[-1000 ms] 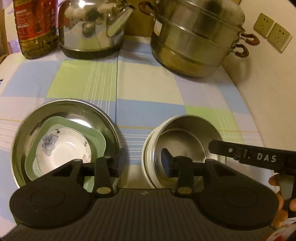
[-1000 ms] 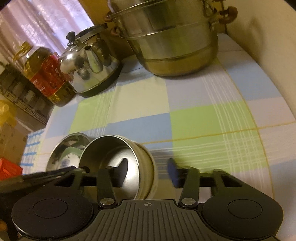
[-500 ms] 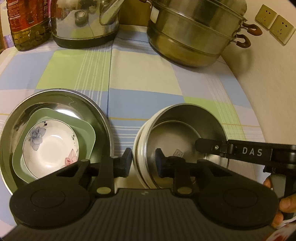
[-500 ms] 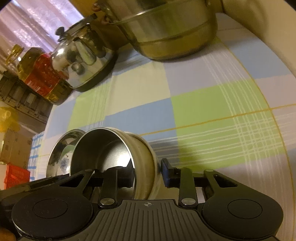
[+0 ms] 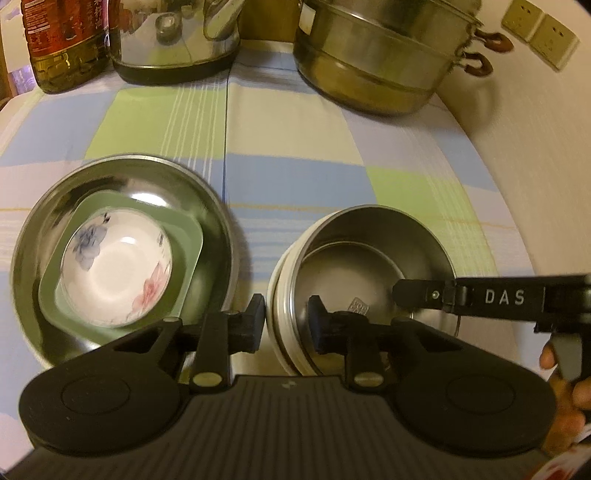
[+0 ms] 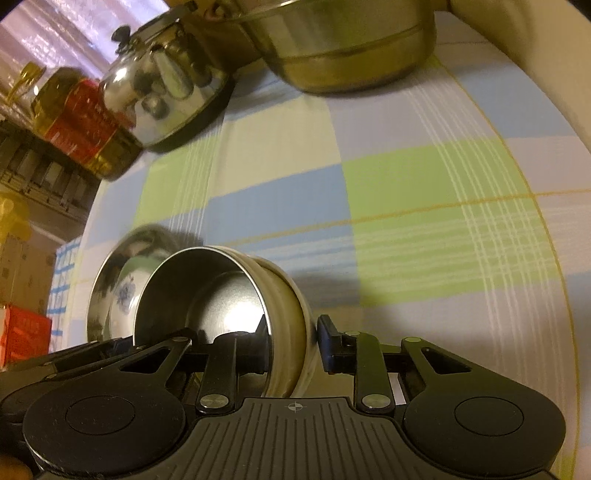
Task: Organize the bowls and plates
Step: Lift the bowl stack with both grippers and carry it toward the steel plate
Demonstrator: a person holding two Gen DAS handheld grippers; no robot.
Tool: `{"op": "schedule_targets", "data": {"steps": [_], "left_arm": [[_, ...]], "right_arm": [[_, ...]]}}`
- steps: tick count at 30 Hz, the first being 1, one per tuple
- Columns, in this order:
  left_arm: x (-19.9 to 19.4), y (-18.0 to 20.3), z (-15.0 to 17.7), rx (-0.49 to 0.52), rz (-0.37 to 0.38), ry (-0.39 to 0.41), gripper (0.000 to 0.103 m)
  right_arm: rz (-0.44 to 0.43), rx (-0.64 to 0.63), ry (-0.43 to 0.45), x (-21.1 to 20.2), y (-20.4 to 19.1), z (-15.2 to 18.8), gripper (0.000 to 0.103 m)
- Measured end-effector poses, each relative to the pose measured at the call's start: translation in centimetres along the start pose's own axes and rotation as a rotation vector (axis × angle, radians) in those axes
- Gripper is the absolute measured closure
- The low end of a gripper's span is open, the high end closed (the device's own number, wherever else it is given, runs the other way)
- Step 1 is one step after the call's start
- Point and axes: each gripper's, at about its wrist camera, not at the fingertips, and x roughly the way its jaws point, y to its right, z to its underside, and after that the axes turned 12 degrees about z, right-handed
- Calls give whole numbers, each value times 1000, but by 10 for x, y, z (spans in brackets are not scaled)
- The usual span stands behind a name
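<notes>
Bowl, cream-sided with steel lining [image 5: 365,258], on my checked-cloth counter [image 5: 295,147]: left hand-held gripper [image 5: 286,325] grips its near-left rim, right hand-held gripper [image 6: 291,347] closing astride its opposite wall, nested stack [image 5: 118,254] beside it, leftward.

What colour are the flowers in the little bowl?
Blue and pink, on the white little bowl; left wrist view shows it best.

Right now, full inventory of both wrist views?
Steel bowl, cream outside: 1, front right, both grippers on its rim.
Big steel bowl: 1, silver, front left.
Square dish: 1, green, inside big bowl.
Flowered bowl: 1, white, in green dish.
Kettle: 1, silver, back.
Steamer pot: 1, steel, back right.
Oil bottle: 1, red label, back left.
Tablecloth: 1, checked blue-green.
Wall sockets: 2, cream.
Left gripper: black, closed on rim.
Right gripper: black, closing on rim.
</notes>
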Motion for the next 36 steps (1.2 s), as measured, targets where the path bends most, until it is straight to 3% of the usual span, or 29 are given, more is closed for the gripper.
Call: {"op": "schedule_targets", "data": {"steps": [12,26,36], "left_arm": [[-27,1,41,-14,0,-36,81],[-26,-1,40,-20,-26,-13,81],[-27,-6,42,-21,-32,-4,74]], "right_arm": [[-9,-27,-110,-16,-10,45,77],[48,14,-46,-19,-18,57,77],[44,50,-16,-21,-14,65,77]]}}
